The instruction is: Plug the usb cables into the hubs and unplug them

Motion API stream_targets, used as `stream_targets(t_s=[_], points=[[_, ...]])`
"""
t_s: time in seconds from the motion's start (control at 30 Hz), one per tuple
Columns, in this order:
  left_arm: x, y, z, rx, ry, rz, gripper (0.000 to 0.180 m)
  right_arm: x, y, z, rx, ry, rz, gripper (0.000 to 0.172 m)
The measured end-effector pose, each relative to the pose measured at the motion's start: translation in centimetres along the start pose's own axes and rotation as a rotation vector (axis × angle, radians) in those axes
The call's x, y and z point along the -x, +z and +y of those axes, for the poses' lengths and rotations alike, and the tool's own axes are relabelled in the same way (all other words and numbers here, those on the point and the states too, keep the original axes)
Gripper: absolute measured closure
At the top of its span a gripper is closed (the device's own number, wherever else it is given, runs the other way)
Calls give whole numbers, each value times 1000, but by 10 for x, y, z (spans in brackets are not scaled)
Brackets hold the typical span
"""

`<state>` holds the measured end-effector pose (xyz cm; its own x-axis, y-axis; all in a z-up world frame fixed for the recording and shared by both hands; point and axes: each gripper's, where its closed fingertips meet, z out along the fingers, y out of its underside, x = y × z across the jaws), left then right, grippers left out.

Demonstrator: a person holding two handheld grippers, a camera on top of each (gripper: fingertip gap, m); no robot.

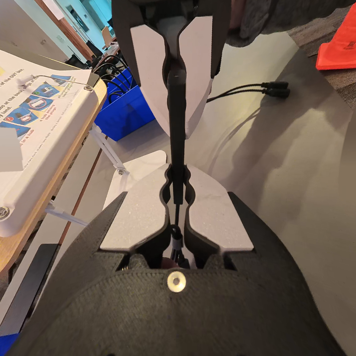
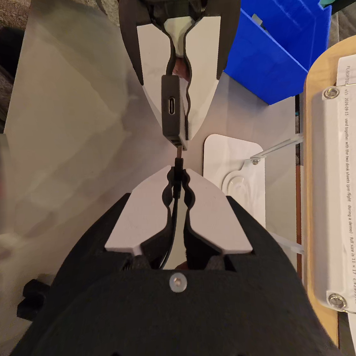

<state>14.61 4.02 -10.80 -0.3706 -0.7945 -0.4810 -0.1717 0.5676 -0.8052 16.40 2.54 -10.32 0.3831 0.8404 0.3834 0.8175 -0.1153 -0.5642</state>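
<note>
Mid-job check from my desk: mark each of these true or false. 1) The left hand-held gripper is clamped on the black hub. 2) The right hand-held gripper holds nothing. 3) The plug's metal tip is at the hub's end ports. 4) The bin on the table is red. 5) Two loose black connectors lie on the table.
1) True: the left hand-held gripper grips the black hub.
2) False: the right hand-held gripper pinches a black USB plug.
3) True: the metal tip meets the hub's end ports.
4) False: the bin is blue.
5) True: two connectors lie there.
</note>
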Motion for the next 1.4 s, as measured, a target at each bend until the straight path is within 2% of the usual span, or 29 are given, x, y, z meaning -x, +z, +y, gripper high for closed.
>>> stream_targets(t_s=[0.5, 0.97, 1.4], points=[[-2, 5, 2, 91, 119, 6, 170, 3, 0, 5, 89, -58, -4, 164], [3, 12, 14, 245, 240, -39, 170, 0, 5, 10, 152, -79, 57, 165], [5, 17, 21, 292, 219, -48, 170, -1, 8, 6, 113, -70, 61, 165]])
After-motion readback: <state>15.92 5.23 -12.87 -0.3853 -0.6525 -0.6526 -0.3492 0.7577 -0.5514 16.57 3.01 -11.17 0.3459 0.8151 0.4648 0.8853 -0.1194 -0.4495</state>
